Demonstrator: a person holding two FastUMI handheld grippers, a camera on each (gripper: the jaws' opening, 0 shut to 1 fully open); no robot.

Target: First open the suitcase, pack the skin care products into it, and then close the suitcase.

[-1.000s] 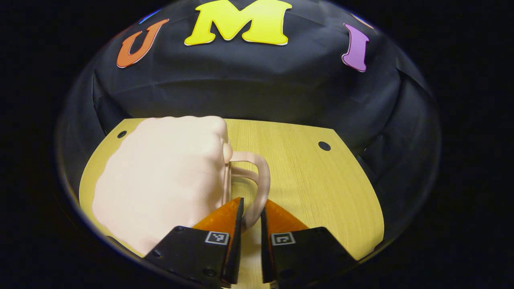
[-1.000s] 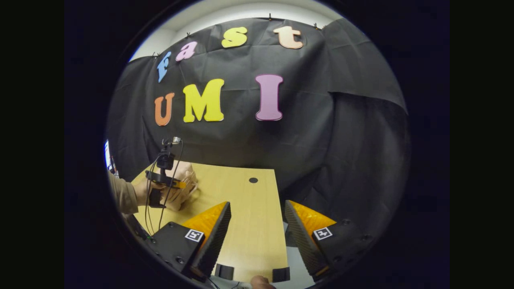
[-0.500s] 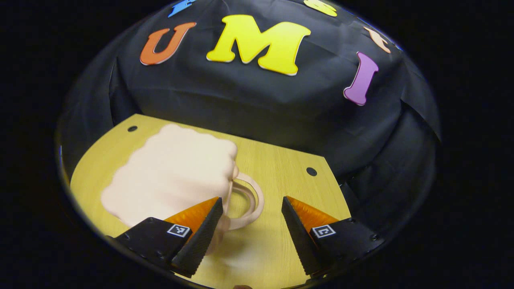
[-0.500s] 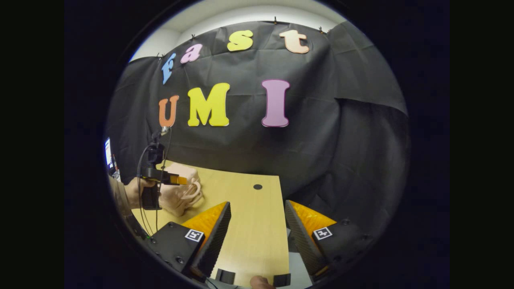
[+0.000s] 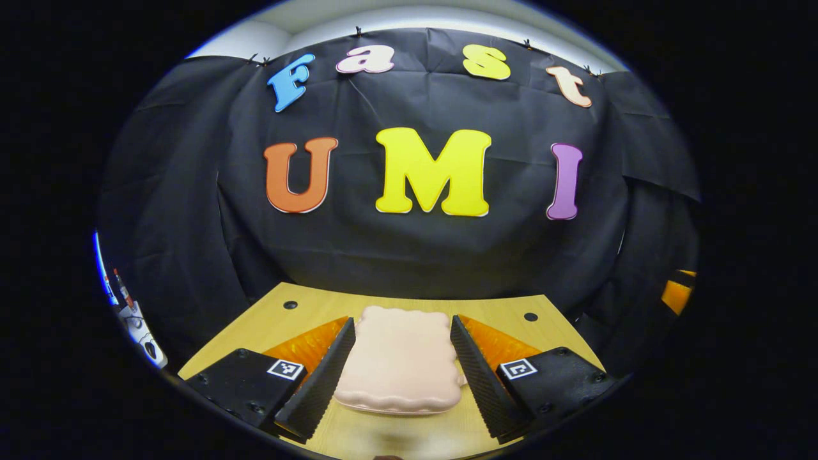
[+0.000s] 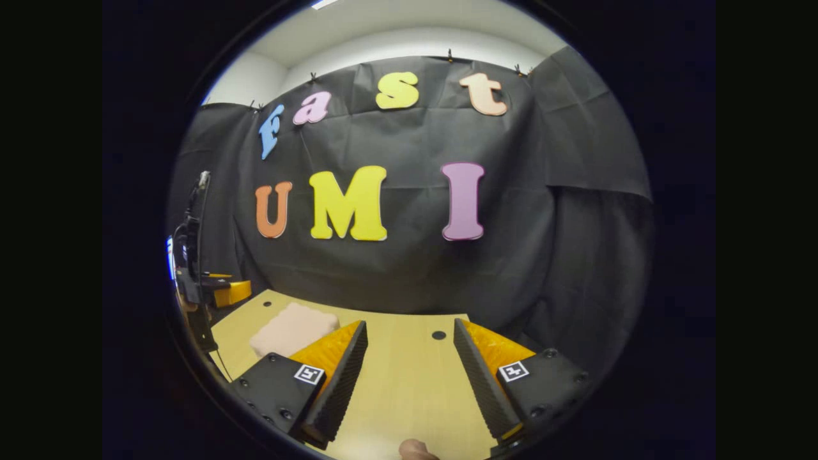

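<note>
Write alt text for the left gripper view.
A closed pale pink suitcase lies flat on a wooden table, seen between the open fingers of the left gripper, which hovers above it. A black cloth wall hangs behind.

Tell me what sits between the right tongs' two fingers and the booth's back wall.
In the right gripper view, between the open right tongs and the wall lies bare wooden table with one dark hole; the pink suitcase sits off left.
</note>
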